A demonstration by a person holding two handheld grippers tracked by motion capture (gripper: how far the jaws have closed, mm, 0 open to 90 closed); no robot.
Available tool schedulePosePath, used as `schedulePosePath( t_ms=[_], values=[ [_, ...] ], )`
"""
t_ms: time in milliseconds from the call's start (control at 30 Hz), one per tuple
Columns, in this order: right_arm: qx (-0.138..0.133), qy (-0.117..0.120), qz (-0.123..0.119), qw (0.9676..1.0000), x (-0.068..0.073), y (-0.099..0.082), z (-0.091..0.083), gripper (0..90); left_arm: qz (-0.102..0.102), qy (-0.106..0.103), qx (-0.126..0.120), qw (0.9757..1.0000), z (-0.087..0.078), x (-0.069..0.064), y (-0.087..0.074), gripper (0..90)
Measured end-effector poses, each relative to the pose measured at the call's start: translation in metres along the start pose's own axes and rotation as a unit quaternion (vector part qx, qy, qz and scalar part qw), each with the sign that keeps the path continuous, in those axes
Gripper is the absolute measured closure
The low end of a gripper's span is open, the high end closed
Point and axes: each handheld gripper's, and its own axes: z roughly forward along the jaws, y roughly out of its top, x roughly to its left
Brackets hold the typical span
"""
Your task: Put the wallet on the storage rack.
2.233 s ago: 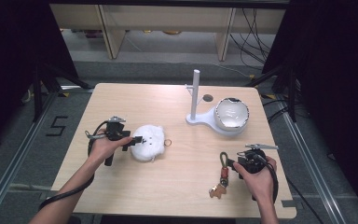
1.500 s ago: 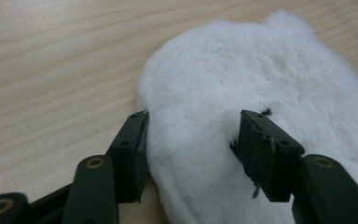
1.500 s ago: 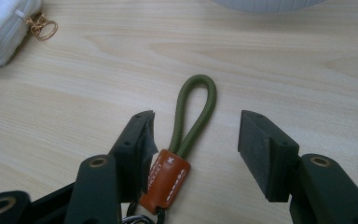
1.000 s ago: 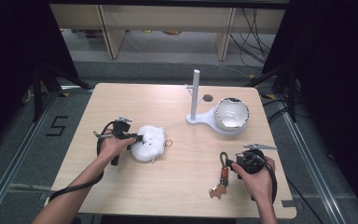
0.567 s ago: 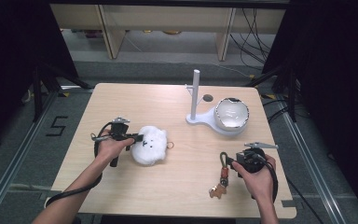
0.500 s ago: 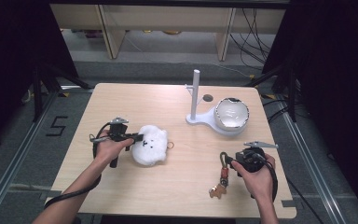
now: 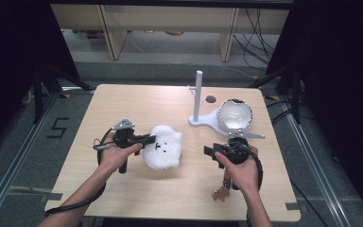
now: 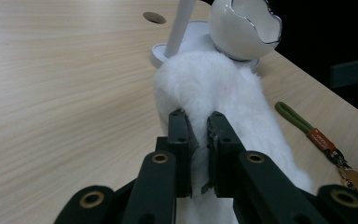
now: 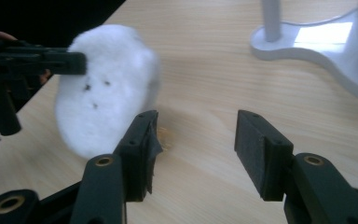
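Note:
A white plush toy [image 7: 163, 147] with a small black face is raised on its side left of the table's middle. My left gripper [image 7: 147, 138] has just closed and is shut on its fur; in the left gripper view the jaws [image 8: 196, 130] pinch the plush [image 8: 214, 88]. My right gripper [image 7: 210, 151] points left toward the toy. Its jaws [image 9: 193, 135] have just been closing a little but stand open with nothing between them. The plush [image 9: 105, 84] lies ahead of them to the left. A green strap with keys [image 7: 222, 189] lies by the right hand.
A white stand with an upright post [image 7: 198, 94] and an egg-shaped white bowl [image 7: 235, 115] sits at the back right. A round hole [image 7: 211, 99] is in the tabletop behind it. The table's front edge [image 7: 170, 218] is near the forearms.
My right gripper has moved left, away from the key strap and toward the plush. My left gripper has shifted right and up a little, tipping the plush with it.

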Motion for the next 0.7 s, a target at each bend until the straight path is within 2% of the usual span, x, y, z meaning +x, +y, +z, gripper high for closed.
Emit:
schedulePosePath(
  t_ms=[100, 200, 333, 367, 400, 467, 500, 533, 567, 700],
  values=[
    [0.010, 0.015, -0.002, 0.9998, 0.008, 0.005, 0.011, 49.4, 0.010, -0.010, -0.007, 0.9999, 0.005, -0.006, 0.003, 81.0],
    [0.022, 0.031, 0.006, 0.9993, 0.014, 0.007, 0.025, 48.5, 0.014, -0.009, -0.009, 0.9998, 0.008, -0.013, 0.007, 81.0],
    [0.030, 0.044, 0.013, 0.9985, 0.013, 0.008, 0.039, 47.5, 0.024, -0.017, -0.017, 0.9994, 0.012, -0.023, 0.013, 81.0],
    [0.032, 0.051, 0.018, 0.9980, 0.012, 0.009, 0.040, 47.3, 0.025, -0.017, -0.021, 0.9993, 0.013, -0.026, 0.015, 81.0],
    [0.038, 0.048, 0.031, 0.9977, 0.013, 0.008, 0.043, 46.6, 0.029, -0.018, -0.019, 0.9992, 0.013, -0.028, 0.016, 80.9],
    [0.040, 0.055, 0.028, 0.9973, 0.010, 0.008, 0.046, 45.5, 0.030, -0.021, -0.025, 0.9990, 0.014, -0.031, 0.018, 80.9],
    [0.045, 0.059, 0.046, 0.9962, 0.012, 0.008, 0.046, 45.4, 0.032, -0.023, -0.026, 0.9989, 0.015, -0.033, 0.019, 80.9],
    [0.042, 0.071, 0.052, 0.9953, 0.011, 0.009, 0.046, 45.2, 0.032, -0.026, -0.026, 0.9988, 0.015, -0.035, 0.020, 80.9],
    [0.037, 0.071, 0.043, 0.9958, 0.009, 0.009, 0.047, 44.8, 0.033, -0.028, -0.028, 0.9987, 0.016, -0.037, 0.021, 80.9],
    [0.027, 0.079, 0.060, 0.9947, 0.004, 0.011, 0.047, 44.0, 0.037, -0.036, -0.038, 0.9980, 0.017, -0.045, 0.023, 80.9]
  ],
)
